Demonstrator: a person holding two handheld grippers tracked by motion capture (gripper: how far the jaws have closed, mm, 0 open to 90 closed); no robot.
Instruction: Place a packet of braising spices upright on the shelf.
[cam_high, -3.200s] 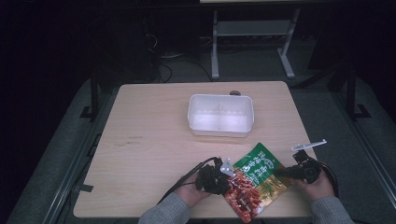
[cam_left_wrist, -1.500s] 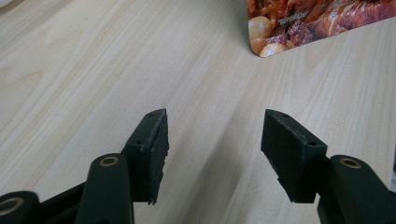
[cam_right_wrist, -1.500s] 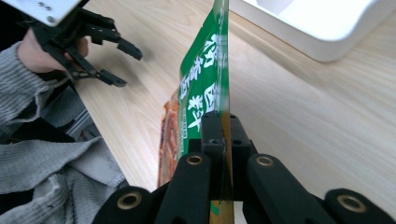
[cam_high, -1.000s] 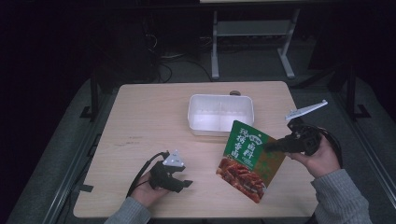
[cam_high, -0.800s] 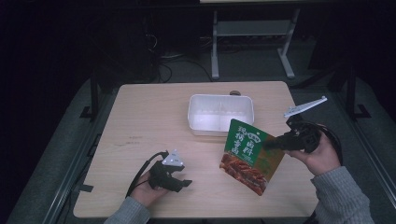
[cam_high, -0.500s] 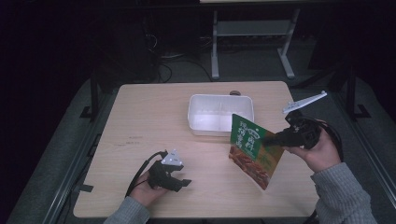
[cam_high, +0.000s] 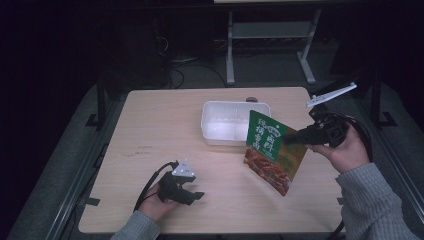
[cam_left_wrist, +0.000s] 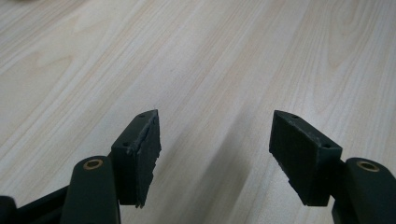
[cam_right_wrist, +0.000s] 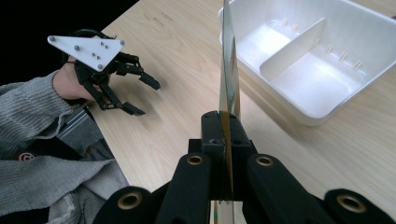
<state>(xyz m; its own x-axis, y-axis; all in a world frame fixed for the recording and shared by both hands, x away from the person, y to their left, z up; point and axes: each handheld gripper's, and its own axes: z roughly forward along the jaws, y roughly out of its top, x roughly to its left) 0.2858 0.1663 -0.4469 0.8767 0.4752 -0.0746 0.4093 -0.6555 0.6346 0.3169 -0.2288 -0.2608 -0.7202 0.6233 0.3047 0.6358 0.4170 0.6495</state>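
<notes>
A green and red snack packet hangs upright over the right half of the table, just in front of the white tray. My right gripper is shut on the packet's right edge; in the right gripper view the packet stands edge-on between the closed jaws. The tray has a divider and two bare compartments. My left gripper rests low at the table's front left, open, with bare wood between its fingers. The left gripper also appears far off in the right gripper view.
The wooden table has open room on its left and middle. A small dark round object sits at the table's back edge behind the tray. Metal stand legs rise on the floor beyond the table.
The right gripper has lifted the packet from flat on the table to upright and carried it up and back toward the tray. The left gripper let go earlier and now rests at front left.
</notes>
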